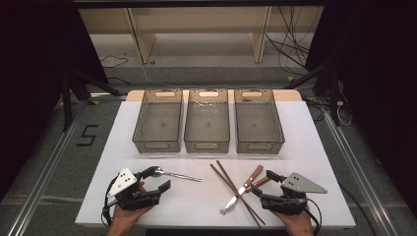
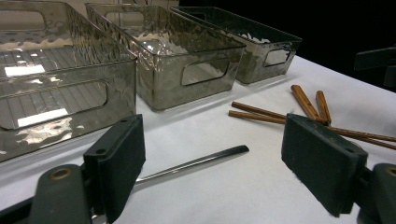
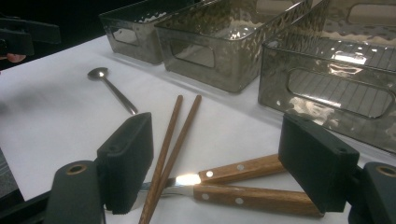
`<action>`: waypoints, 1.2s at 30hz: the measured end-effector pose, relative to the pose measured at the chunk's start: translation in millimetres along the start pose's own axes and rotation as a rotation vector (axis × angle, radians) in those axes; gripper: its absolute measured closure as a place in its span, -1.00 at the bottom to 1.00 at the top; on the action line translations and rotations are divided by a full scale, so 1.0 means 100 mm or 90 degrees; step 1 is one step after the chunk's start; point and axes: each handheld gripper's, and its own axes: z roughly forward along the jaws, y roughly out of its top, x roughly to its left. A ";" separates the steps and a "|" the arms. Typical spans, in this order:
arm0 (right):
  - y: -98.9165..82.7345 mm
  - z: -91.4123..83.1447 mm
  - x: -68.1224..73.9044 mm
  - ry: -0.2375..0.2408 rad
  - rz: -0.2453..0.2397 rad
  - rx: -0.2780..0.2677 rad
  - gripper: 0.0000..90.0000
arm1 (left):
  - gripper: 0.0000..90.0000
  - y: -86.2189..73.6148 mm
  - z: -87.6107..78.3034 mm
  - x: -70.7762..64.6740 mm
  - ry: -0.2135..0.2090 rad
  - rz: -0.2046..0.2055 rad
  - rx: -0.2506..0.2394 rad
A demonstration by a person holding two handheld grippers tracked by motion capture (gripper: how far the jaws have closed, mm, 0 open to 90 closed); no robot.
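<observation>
A metal spoon (image 1: 177,174) lies on the white table (image 1: 196,206) at the front left. My left gripper (image 1: 157,179) stands open around its bowl end, and in the left gripper view the spoon's handle (image 2: 196,163) runs out between the spread jaws of that gripper (image 2: 212,140), untouched by the pads. At the front right lie two brown chopsticks (image 1: 236,191) crossed by a knife (image 1: 241,189) and a second utensil, both with wooden handles (image 3: 247,184). My right gripper (image 1: 265,183) is open, and in its own view the gripper (image 3: 215,140) has a jaw on either side of those handles.
Three grey see-through bins stand side by side at the back of the table: left (image 1: 157,146), middle (image 1: 207,146), right (image 1: 259,146). All look empty. Bare white tabletop lies between the bins and the cutlery. The table's front edge is close under both hands.
</observation>
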 end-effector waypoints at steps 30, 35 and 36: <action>0.32 0.13 0.21 0.005 -0.031 0.113 -0.18 | -0.53 0.00 0.00 -0.01 0.004 -0.002 0.002; 0.35 0.20 0.27 0.017 -0.038 0.140 -0.06 | -0.53 0.00 0.00 -0.01 0.004 0.000 0.004; 0.35 0.22 0.28 0.020 -0.042 0.147 -0.05 | -0.53 0.00 0.00 -0.01 0.004 0.000 0.004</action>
